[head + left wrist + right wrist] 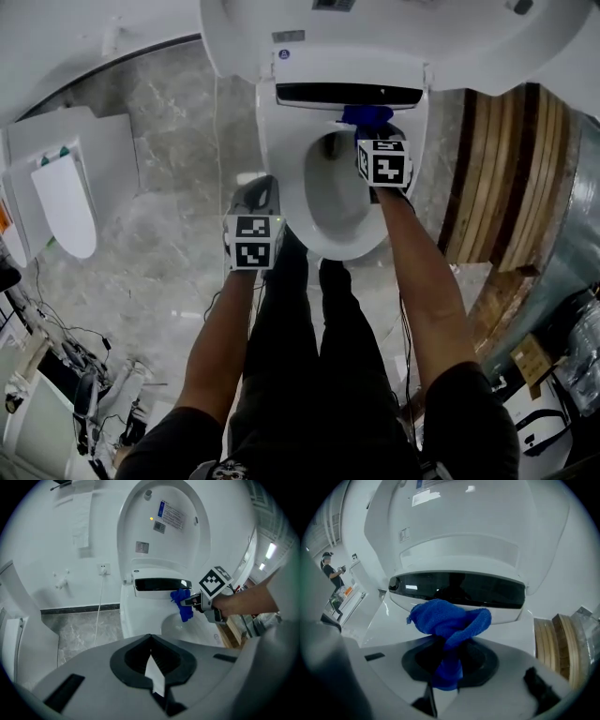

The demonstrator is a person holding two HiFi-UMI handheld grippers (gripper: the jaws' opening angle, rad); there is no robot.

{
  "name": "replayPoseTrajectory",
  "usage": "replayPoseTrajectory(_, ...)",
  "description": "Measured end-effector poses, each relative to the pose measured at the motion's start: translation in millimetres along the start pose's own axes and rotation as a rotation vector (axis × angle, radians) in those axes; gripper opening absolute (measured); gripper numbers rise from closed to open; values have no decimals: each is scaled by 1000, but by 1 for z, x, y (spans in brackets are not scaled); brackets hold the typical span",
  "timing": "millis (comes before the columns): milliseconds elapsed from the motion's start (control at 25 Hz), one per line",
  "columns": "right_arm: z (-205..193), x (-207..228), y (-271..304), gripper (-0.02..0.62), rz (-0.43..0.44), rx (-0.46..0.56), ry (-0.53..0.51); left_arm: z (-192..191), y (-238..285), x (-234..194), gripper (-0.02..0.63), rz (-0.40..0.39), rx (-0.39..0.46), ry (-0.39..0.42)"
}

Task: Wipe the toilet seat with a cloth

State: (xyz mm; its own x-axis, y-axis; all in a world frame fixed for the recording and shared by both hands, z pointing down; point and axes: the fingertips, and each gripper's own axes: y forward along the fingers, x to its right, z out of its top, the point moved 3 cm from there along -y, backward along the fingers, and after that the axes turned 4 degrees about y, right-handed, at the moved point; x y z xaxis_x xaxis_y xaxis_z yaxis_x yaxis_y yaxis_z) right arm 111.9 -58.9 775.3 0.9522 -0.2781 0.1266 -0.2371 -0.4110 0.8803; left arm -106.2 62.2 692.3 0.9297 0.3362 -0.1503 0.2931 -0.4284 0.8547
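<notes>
The white toilet (281, 141) stands with its lid (164, 522) raised and its seat rim (136, 620) showing round the bowl. My right gripper (375, 133) is shut on a bunched blue cloth (367, 116) at the back right of the seat, just below the dark strip (459, 588) at the rear. In the right gripper view the cloth (451, 620) bulges out of the jaws. My left gripper (262, 190) hangs shut and holds nothing, beside the bowl's left edge. In the left gripper view the cloth (182, 604) and the right gripper (194, 602) show ahead.
A loose white seat part (64, 204) lies on the marble floor at the left. Round wooden slats (506, 178) stand close on the toilet's right. A cord (99, 616) runs down from a wall socket. Cables (66, 347) lie at the lower left. The person's legs (319, 356) stand before the bowl.
</notes>
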Motion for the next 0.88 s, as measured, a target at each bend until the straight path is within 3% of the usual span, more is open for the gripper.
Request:
replayPoseTrajectory(320,-16,50,-17,80,-60,-52,54,8,-5,15,9,-5,17,36)
replayPoseTrajectory(680,-53,79,-41,80,-82,-61,-35,-4,-2,33,9,-26,4,43)
replayPoseTrajectory(880,-80,73,-53,78,-43,-77,-202,-11,-1,44,9,-37,1,40)
